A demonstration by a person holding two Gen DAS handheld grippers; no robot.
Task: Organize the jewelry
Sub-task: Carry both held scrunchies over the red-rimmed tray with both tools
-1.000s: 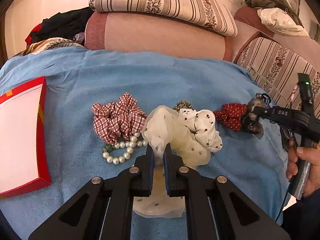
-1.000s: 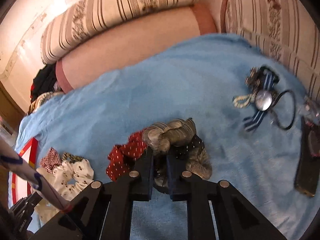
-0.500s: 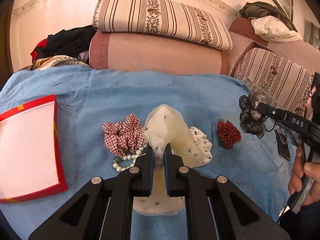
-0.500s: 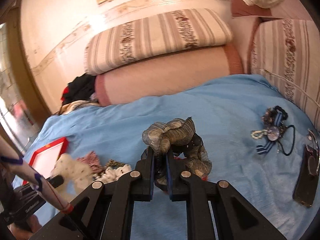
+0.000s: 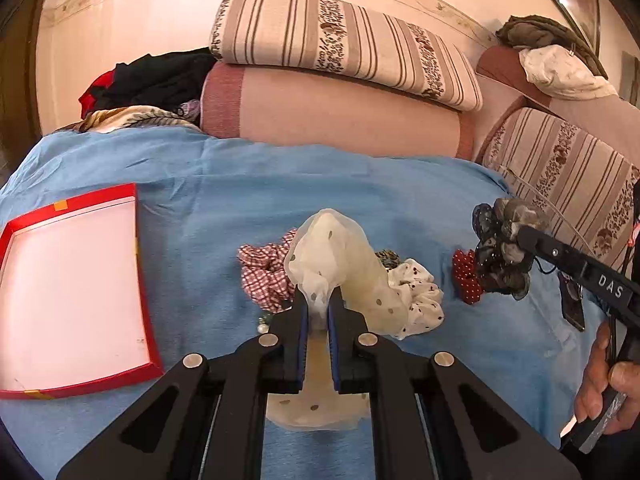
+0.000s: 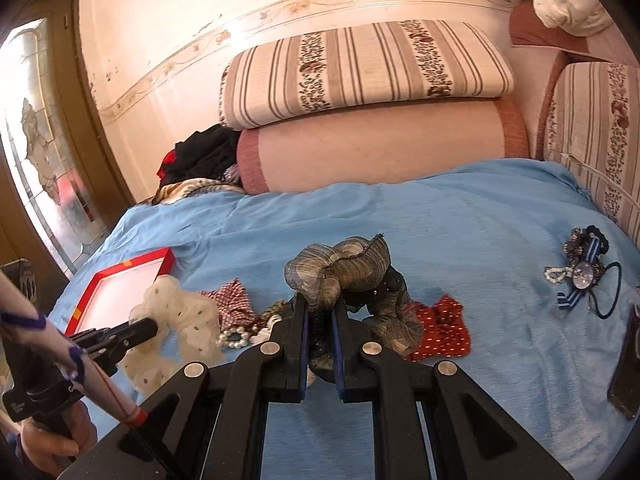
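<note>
Blue cloth (image 5: 360, 184) spread across the frame's middle. Red tray (image 5: 72, 292) seen at left, lying flat. Left gripper (image 5: 318, 300) clamped on cream dotted scrunchie (image 5: 340, 252), low centre. Right gripper (image 6: 320, 312) clamped on grey-brown scrunchie (image 6: 344, 268), low centre. Red dotted scrunchie (image 6: 440, 328) lies just right.

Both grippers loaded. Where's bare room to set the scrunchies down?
Free: the red tray, and blue cover between the bolster and the scrunchie pile. Crowded: mid-bed pile, plus the hair ties and phone at right.
</note>
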